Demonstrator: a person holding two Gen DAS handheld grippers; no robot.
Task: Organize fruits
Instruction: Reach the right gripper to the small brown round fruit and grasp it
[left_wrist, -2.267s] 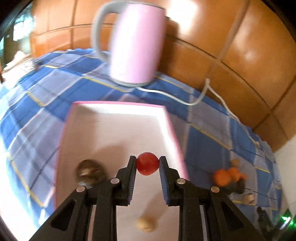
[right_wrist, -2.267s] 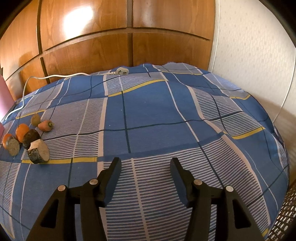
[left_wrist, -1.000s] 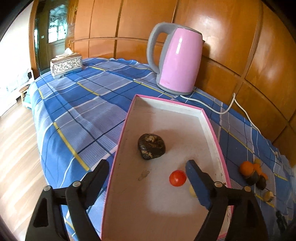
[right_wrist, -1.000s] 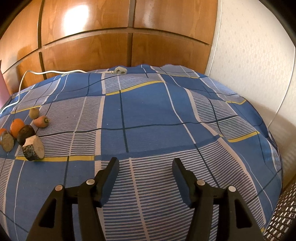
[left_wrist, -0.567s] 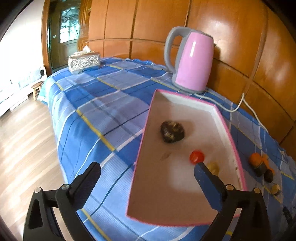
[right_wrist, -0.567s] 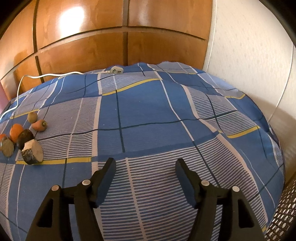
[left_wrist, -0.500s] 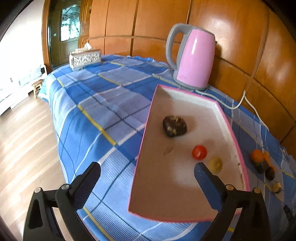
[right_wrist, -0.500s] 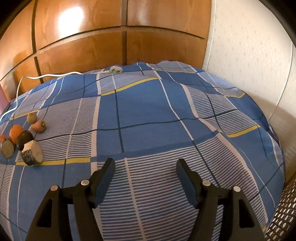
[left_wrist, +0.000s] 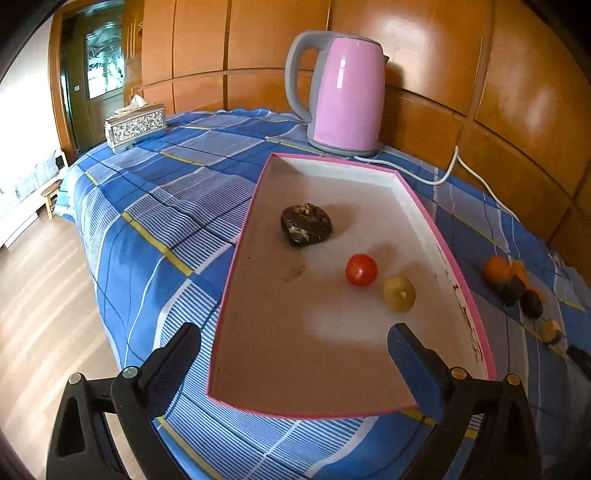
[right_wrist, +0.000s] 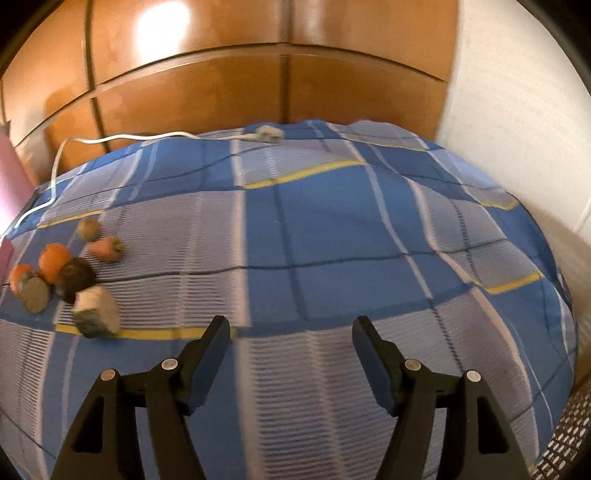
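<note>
A pink-rimmed white tray (left_wrist: 454, 269) lies on the blue plaid cloth. In it are a red tomato (left_wrist: 361, 270), a small yellow fruit (left_wrist: 399, 294) and a dark brown lumpy fruit (left_wrist: 306, 229). My left gripper (left_wrist: 291, 345) is wide open and empty, above the tray's near end. Several loose fruits lie right of the tray, among them an orange (left_wrist: 496, 269). In the right wrist view the same pile shows at the left: an orange (right_wrist: 53, 261), a dark fruit (right_wrist: 75, 277), a cut pale piece (right_wrist: 96, 312) and a carrot-like piece (right_wrist: 107, 248). My right gripper (right_wrist: 291, 334) is open and empty over bare cloth.
A pink kettle (left_wrist: 345, 98) stands behind the tray, its white cord (left_wrist: 458, 173) trailing right to a plug (right_wrist: 264, 133). A tissue box (left_wrist: 135, 123) sits at the far left. The cloth drops to wooden floor (left_wrist: 40, 295) on the left. Wood panels back the scene.
My left gripper let go of the red tomato in the tray, opened wide and drew back and up. My right gripper shifted slightly, its view now blurred; it stays open.
</note>
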